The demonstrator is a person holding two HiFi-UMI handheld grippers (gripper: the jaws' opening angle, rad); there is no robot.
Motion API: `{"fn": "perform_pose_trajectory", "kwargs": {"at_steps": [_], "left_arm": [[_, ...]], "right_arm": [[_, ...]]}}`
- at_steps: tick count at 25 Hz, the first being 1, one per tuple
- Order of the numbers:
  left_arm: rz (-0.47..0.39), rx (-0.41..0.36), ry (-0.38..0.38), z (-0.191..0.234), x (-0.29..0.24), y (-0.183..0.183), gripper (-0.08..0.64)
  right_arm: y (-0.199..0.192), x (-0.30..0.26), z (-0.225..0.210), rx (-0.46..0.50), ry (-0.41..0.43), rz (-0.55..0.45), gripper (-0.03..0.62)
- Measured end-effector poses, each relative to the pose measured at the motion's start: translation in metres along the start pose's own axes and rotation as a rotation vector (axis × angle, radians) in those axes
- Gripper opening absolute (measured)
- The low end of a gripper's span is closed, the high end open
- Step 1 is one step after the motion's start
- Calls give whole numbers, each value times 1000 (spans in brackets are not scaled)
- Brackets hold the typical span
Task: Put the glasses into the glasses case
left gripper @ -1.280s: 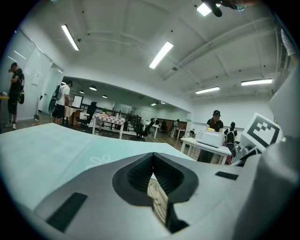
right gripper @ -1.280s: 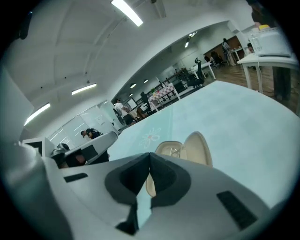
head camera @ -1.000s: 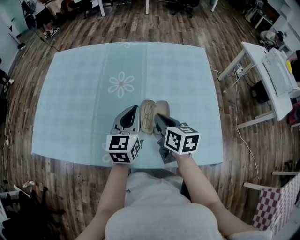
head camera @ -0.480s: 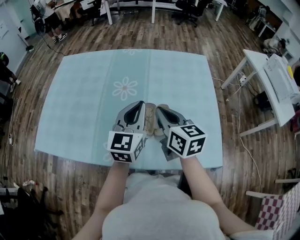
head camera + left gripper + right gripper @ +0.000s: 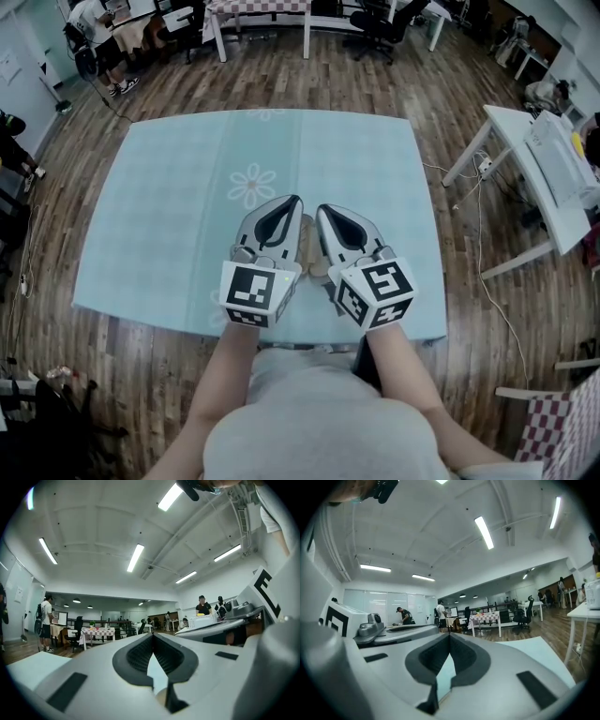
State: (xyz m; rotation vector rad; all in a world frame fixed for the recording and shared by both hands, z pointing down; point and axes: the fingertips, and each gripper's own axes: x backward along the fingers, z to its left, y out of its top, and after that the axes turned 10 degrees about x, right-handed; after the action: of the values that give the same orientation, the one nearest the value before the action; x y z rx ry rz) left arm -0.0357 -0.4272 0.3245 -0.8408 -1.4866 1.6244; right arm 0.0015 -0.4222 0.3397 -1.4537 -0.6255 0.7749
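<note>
In the head view my left gripper point(image 5: 293, 200) and right gripper point(image 5: 322, 209) are held side by side above the table's near edge, both pointing away from me. Between them only a beige sliver of the glasses case point(image 5: 307, 240) shows; the rest of it, and any glasses, is hidden beneath the grippers. The left gripper view has the left gripper point(image 5: 153, 635) with its jaws closed tip to tip and nothing between them. The right gripper point(image 5: 449, 634) in its own view is likewise shut and empty, looking level across the room.
The table wears a pale blue cloth point(image 5: 169, 225) with a white flower print point(image 5: 251, 186). A white desk point(image 5: 553, 159) stands to the right, with a cable on the wooden floor. People and a checkered table point(image 5: 258, 7) are at the far end.
Both grippers have risen toward the head camera and drawn closer together. They now cover most of the case, which lay open to view between them a second ago.
</note>
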Motion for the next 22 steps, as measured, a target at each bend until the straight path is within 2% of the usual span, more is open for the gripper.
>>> {"fn": "perform_pose_trajectory", "kwargs": {"at_steps": [4,9,22], "left_arm": [[-48,-44,-21,-5,-2,14,9],[-88,-37,-39,-8,-3,27,9],[-119,-31,-45,-7,-5,37,9]], "right_arm": [[19,1,-5,86,-54,-61,6],[42,10,-7,169,-102,-161,6],[47,9,-11,198,-136,-168,6]]}}
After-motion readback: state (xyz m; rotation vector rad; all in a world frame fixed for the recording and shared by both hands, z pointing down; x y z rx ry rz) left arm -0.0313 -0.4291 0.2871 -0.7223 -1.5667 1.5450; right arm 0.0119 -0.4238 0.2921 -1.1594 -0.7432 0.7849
